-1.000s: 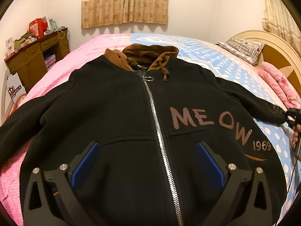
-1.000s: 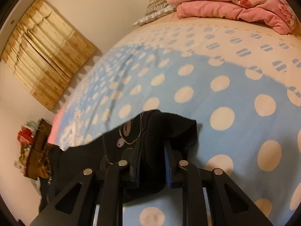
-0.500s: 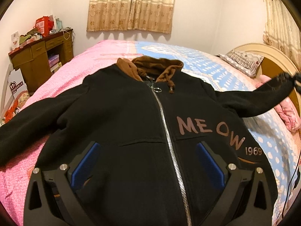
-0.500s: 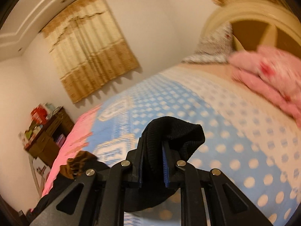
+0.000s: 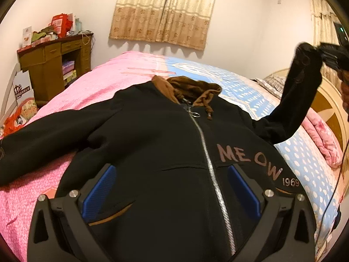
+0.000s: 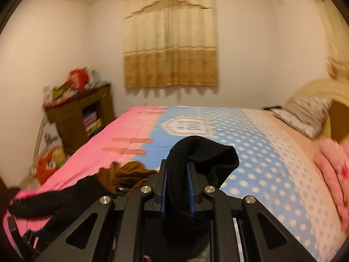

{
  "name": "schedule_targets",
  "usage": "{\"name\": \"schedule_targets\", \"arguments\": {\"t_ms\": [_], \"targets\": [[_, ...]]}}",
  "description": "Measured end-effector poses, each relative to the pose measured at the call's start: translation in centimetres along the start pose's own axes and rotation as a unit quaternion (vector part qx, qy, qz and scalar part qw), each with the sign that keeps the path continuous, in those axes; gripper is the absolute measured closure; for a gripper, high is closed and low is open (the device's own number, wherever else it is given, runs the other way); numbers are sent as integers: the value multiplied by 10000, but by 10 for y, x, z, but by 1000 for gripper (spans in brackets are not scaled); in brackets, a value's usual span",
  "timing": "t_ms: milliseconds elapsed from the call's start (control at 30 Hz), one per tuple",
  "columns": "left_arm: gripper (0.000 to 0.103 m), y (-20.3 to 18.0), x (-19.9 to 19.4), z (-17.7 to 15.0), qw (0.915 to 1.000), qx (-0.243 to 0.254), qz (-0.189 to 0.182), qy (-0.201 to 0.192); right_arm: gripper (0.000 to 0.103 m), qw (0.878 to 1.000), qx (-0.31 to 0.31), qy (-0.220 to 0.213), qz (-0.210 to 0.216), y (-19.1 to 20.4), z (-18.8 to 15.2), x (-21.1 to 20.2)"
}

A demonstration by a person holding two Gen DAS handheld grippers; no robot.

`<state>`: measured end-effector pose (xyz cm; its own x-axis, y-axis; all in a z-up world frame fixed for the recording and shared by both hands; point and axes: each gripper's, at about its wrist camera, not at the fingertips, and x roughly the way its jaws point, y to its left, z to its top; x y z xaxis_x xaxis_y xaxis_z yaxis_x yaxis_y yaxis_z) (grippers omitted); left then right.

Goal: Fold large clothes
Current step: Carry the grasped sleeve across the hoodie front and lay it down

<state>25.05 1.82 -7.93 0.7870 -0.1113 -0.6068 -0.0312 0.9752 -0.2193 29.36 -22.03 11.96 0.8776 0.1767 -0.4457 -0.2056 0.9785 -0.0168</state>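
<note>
A black zip hoodie (image 5: 157, 144) with a brown hood (image 5: 192, 88) and "MEOW 1969" lettering lies face up on the bed. My left gripper (image 5: 172, 187) is open and empty, hovering over the hoodie's lower front beside the zipper. My right gripper (image 6: 177, 187) is shut on the ribbed cuff (image 6: 196, 150) of the hoodie's right-hand sleeve. In the left wrist view that sleeve (image 5: 298, 96) is lifted high above the bed at the right. The other sleeve (image 5: 43, 139) lies flat, stretched out to the left.
The bed has a pink and blue polka-dot sheet (image 5: 305, 159). A folded pink quilt (image 5: 322, 137) and a pillow (image 6: 305, 113) lie by the headboard (image 5: 327, 109) at the right. A cluttered brown desk (image 5: 56, 65) stands at the left wall.
My right gripper has raised the sleeve cuff from the bed surface high into the air and swung towards the hoodie body. My left gripper stays open over the lower front.
</note>
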Motion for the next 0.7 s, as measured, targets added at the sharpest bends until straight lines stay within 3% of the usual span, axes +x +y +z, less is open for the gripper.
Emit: {"name": "schedule_targets", "arguments": {"t_ms": [133,267,300,367,400,433,600,700], "targets": [[0,11,0,-2,9999,-51,110,-25,88,9971,-748,85,50,71,-4,28],[0,20,-3,-4,9998,-22,172,-2,88,9919,-1231,275,114,138,-36,76],[0,23,-4,-4,9998,-24,210,3,84,9912,-1238,419,201,152,-51,95],[0,30,-5,-5,9995,-39,298,27,69,9898,-921,909,593,168,-78,131],[0,33,-5,-5,9994,-46,350,50,50,9866,-716,1208,834,173,-93,148],[0,37,-6,-5,9990,-51,441,83,42,9828,-505,1451,1026,177,-109,161],[0,55,-10,-5,9974,-54,712,123,42,9789,-374,1606,1203,169,-158,152],[0,58,-9,-1,9971,-28,742,148,42,9850,-199,1455,907,116,-159,123]]}}
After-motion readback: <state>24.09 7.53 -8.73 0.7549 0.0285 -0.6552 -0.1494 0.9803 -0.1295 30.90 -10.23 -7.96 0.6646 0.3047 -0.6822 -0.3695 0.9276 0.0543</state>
